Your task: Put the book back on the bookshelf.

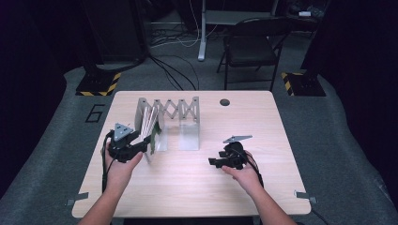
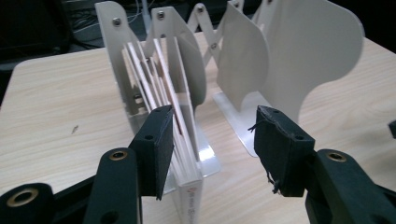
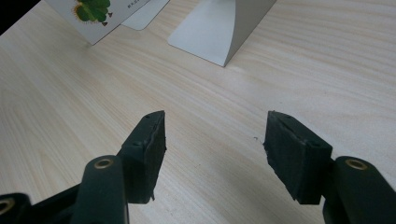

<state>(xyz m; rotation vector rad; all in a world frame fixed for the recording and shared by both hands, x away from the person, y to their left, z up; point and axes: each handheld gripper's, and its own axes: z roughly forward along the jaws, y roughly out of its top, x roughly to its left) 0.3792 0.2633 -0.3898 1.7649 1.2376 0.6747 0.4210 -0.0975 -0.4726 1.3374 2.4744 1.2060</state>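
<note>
1. The left gripper (image 2: pixel 210 140) has its jaws apart with nothing clamped. One jaw sits against the outer face of the books (image 2: pixel 184 140) and the other hangs free on the rack's open side, probably so the hand can steady or square the row.
2. The right gripper (image 3: pixel 215 144) is also spread wide and empty. It hovers over bare table (image 3: pixel 93 116), near the rack's front but apart from it, seemingly parked out of the way.
3. The books are thin volumes standing on edge and leaning, packed into the left end section of the rack (image 1: pixel 176 115), where a divider props them up.
4. The rack is an expanding metal divider stand, stretched open on its scissor links. Its right-hand sections are vacant, presumably to take more books.
</note>
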